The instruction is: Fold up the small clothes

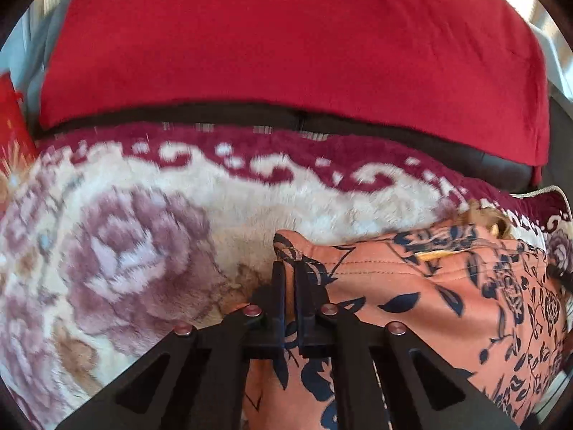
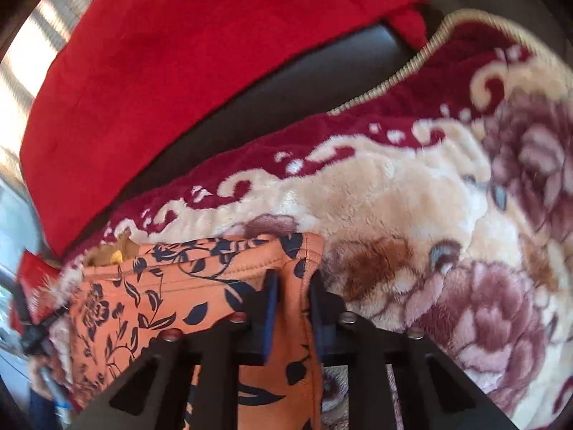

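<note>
An orange garment with a dark blue flower print [image 1: 429, 286] lies on a plush blanket, its stitched top edge towards the cushion. My left gripper [image 1: 290, 268] is shut on the garment's left corner, with cloth pinched between the black fingers. In the right wrist view the same garment [image 2: 161, 286] spreads to the left, and my right gripper [image 2: 292, 277] is shut on its right corner, a strip of orange cloth running between the blue-edged fingers. A tan furry lining [image 2: 114, 251] shows at the garment's far edge.
The blanket [image 1: 250, 197] is cream with mauve roses and a maroon border [image 2: 358, 132]. Behind it a red cushion [image 1: 286, 36] leans on a dark sofa seat [image 2: 286, 89]. A red patterned object [image 1: 10, 114] stands at the far left.
</note>
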